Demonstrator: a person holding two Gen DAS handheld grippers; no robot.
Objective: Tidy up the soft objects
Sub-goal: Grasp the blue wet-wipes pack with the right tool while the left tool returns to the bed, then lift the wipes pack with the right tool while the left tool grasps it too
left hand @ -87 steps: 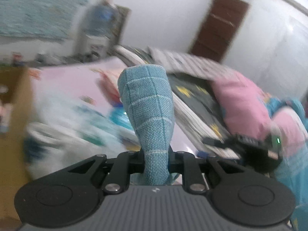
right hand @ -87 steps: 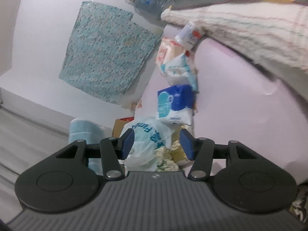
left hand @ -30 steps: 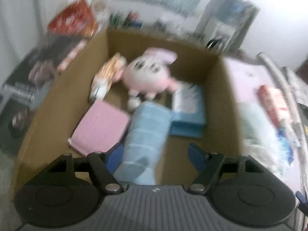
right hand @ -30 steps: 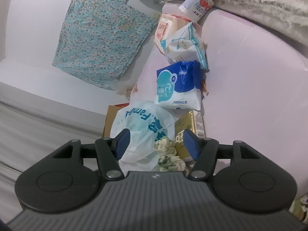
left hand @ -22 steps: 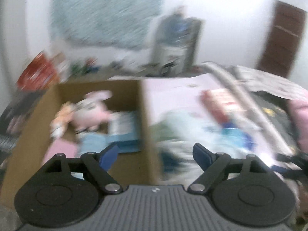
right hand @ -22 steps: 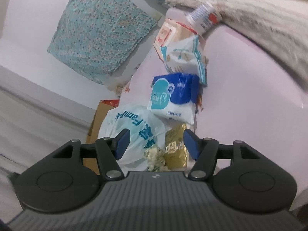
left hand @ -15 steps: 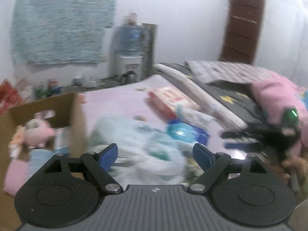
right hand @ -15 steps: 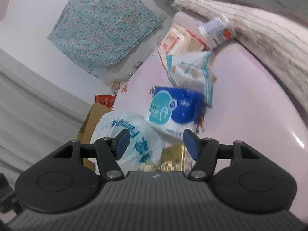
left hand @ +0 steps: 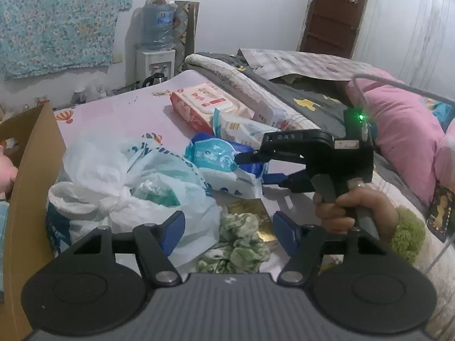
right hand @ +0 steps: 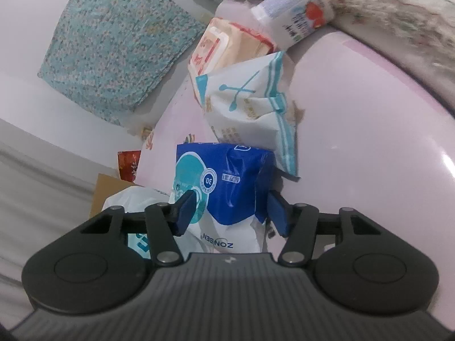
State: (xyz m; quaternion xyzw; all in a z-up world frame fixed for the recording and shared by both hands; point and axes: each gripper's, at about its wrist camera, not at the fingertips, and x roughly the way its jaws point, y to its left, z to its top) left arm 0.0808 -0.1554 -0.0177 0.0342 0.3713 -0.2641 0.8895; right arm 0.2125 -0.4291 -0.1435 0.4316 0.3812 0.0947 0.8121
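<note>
A blue-and-white plastic tissue pack [right hand: 224,187] lies on the pale pink bedsheet [right hand: 369,130]; beside the pack, a crumpled green-and-white cloth [left hand: 241,244] and a white plastic bag [left hand: 128,187].

Walls: plain white [left hand: 250,14].
Wall hanging: teal floral cloth [left hand: 57,20], upper left.
Door: dark brown [left hand: 332,14], shut, far right.
Wardrobe: white panelled doors [left hand: 406,28] beside the door.
Water dispenser: white [left hand: 155,62], blue bottle on top, against the wall.
Bed: pink sheet [left hand: 119,113].

"zonsen" and "30" on blue pack [right hand: 227,187]; "das" on right gripper [left hand: 250,167]
</note>
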